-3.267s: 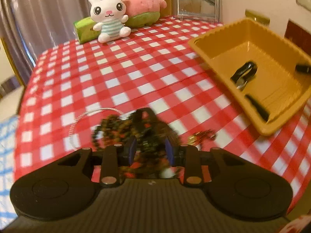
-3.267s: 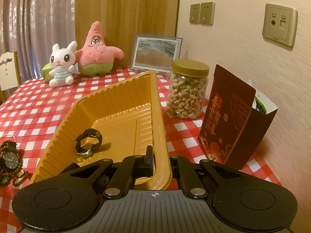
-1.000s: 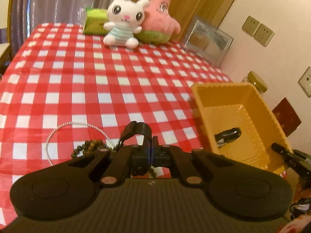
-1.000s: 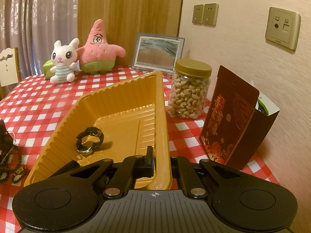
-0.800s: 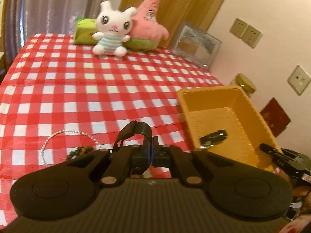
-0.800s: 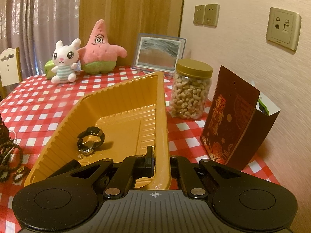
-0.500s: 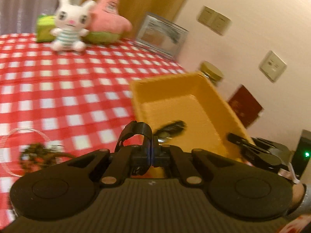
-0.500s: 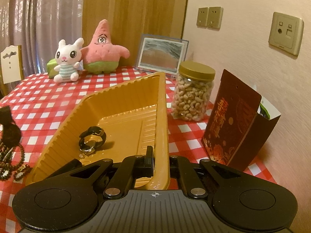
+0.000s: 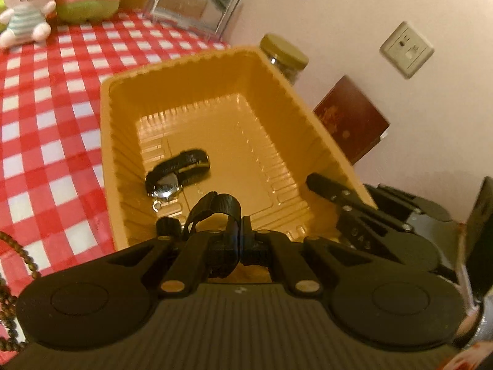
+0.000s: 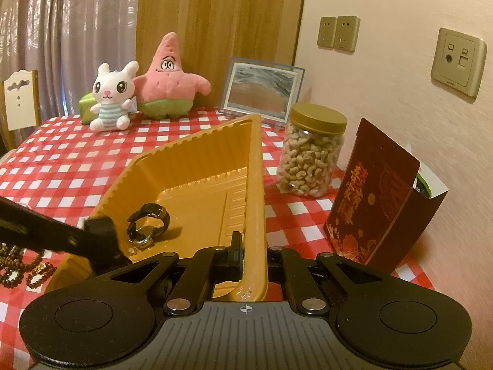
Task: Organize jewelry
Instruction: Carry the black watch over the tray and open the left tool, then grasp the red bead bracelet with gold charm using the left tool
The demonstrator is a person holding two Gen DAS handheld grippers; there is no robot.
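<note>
Brown bead strings point(image 10: 18, 269) lie on the checked tablecloth point(image 10: 61, 166) just left of the yellow tray point(image 9: 106, 129). The left gripper point(image 9: 239, 231) hangs over the tray's near end, its fingers pinched on a black watch strap point(image 9: 220, 208) that loops up above them. Inside the tray a watch point(image 9: 175, 172) rests on the floor. At the tray's right wall, the right gripper point(image 10: 252, 254) is clamped on the rim, one finger inside and one outside.
</note>
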